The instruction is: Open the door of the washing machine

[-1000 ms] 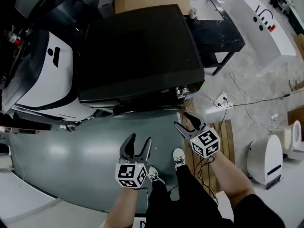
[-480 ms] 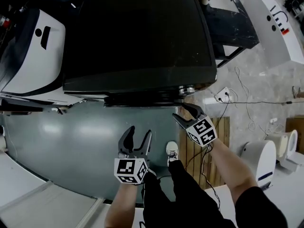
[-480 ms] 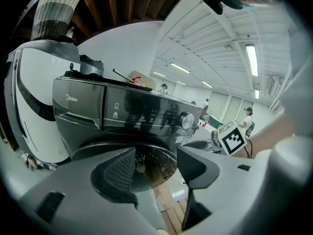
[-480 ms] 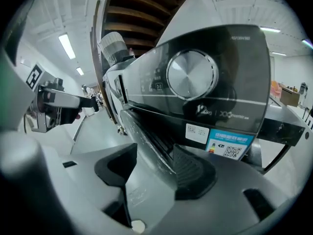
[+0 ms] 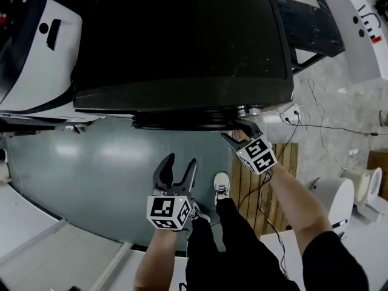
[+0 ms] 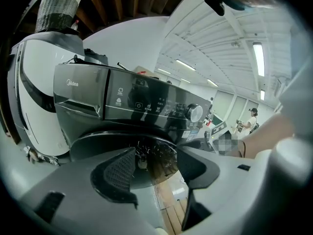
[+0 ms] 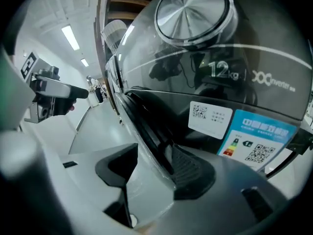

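Nearest, in the head view, the person's dark trouser legs and a pale shoe [image 5: 222, 184] stand on the grey-green floor [image 5: 85, 168], with both forearms reaching forward. The left hand-held gripper [image 5: 180, 170] hangs above the floor, well short of the machine. Its jaws are spread wide with nothing between them, and its own view looks through the gap at the round glass beyond.

Further forward, to the right, the right hand-held gripper [image 5: 241, 133] is up against the front of the washing machine [image 5: 182, 35], over the wooden slats [image 5: 253, 183] beside the shoe. Its jaws are also parted, set astride the right-hand edge of the door [image 5: 182, 122]. In the right gripper view the door's dark rim and clear lip run down between the two jaws, the ribbed pad sitting behind the rim and the other jaw in front. Whether either pad presses on the rim cannot be told. The door lies closed against the front of the dark machine, below the control panel [image 6: 132, 99].

Just above the door edge are a white QR sticker [image 7: 210, 116] and a blue energy label [image 7: 259, 142], then the print "12kg", then a silver dial [image 7: 193, 11]. The left gripper view shows a "Midea" mark on the drawer front [image 6: 78, 92].

Beyond, a white machine [image 5: 30, 53] stands to the left of the washing machine. A white socket block [image 5: 292, 112] with a thin cable lies on the speckled floor to its right.
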Action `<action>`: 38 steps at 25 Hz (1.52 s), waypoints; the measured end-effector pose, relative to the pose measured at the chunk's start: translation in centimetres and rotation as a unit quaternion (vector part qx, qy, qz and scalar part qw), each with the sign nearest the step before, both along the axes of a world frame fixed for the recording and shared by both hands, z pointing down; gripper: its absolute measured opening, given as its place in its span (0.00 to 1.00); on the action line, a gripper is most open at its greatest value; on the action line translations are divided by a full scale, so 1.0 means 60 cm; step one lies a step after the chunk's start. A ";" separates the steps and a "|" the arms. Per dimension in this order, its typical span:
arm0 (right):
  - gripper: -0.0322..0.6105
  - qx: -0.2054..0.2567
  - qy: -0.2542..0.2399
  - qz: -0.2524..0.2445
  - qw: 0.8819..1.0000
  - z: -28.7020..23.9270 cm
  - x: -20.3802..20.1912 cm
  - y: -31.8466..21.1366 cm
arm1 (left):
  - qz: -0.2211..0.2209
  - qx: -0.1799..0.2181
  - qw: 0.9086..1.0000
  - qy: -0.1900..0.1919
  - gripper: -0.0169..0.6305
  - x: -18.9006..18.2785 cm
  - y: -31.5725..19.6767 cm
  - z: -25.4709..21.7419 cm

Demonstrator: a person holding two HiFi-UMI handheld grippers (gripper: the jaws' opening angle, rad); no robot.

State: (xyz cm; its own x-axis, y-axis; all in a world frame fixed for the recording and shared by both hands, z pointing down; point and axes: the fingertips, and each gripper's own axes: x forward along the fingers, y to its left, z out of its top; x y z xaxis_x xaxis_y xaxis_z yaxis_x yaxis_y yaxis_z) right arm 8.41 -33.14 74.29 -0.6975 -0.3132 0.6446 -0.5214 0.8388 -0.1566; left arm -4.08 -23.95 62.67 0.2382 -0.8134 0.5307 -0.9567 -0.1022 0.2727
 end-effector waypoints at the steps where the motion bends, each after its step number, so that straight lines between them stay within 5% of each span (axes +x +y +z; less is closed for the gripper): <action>1: 0.40 0.003 0.003 -0.002 1.000 0.004 -0.002 -0.002 | 0.001 -0.001 1.000 0.001 0.44 0.000 -0.002 0.005; 21: 0.31 -0.036 -0.002 -0.016 0.999 0.010 -0.006 0.100 | -0.005 -0.033 0.999 0.028 0.44 0.001 0.035 0.045; 29: 0.37 -0.030 -0.052 -0.072 0.996 -0.052 -0.016 0.201 | -0.017 -0.044 0.998 0.038 0.45 0.008 0.082 0.058; 38: 0.32 -0.048 -0.142 -0.004 0.989 -0.128 -0.081 0.227 | -0.028 -0.055 0.997 0.043 0.45 -0.016 0.143 0.079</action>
State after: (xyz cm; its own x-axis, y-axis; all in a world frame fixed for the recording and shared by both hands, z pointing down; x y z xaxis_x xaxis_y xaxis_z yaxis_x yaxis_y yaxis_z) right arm 3.52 -19.52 66.62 -0.8565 -0.2542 0.4492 -0.4391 0.8164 -0.3751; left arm -5.07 -15.38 67.40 0.2427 -0.7646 0.5970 -0.9326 -0.0144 0.3607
